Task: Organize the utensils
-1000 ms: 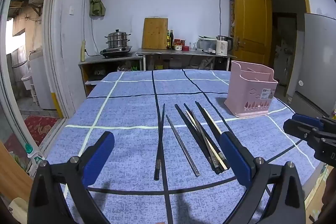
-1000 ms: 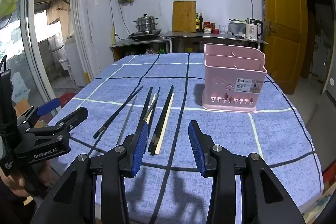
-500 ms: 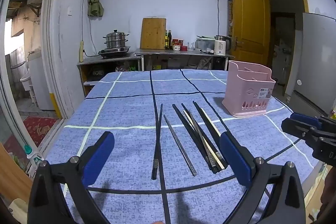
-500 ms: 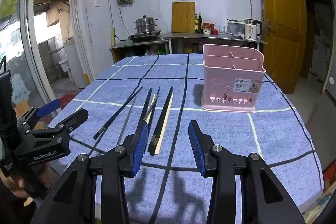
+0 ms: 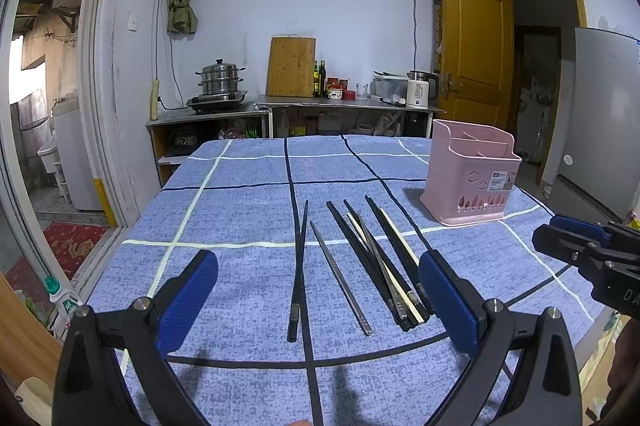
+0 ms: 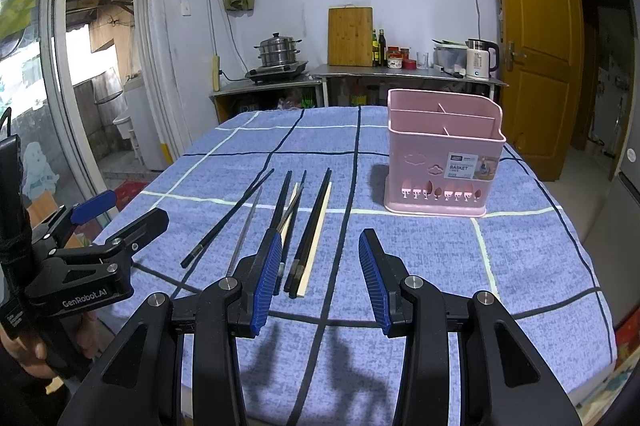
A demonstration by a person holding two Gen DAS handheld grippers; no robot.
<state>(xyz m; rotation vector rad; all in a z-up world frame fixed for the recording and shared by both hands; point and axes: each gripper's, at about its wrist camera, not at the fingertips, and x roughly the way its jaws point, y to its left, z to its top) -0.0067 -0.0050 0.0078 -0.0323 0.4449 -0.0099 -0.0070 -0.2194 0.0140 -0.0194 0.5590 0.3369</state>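
Both grippers, left gripper (image 5: 318,290) and right gripper (image 6: 318,280), hover released, empty, above chopsticks (image 5: 372,258) at frame centre; pink basket (image 6: 442,158) upper right.

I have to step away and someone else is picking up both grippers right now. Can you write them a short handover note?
Left hand-held gripper: open, empty, hovering over the near ends of the chopsticks.
Right hand-held gripper: open, empty, just right of the chopstick bundle.
Chopsticks: all lying loose on the blue tablecloth, one black one and one metal one apart on the left, the rest overlapping in a bundle.
Pink utensil basket: upright to the right of them; the compartments in view look empty.
Done: nothing sorted yet.
Left: pick up the chopsticks and stand them in the basket.
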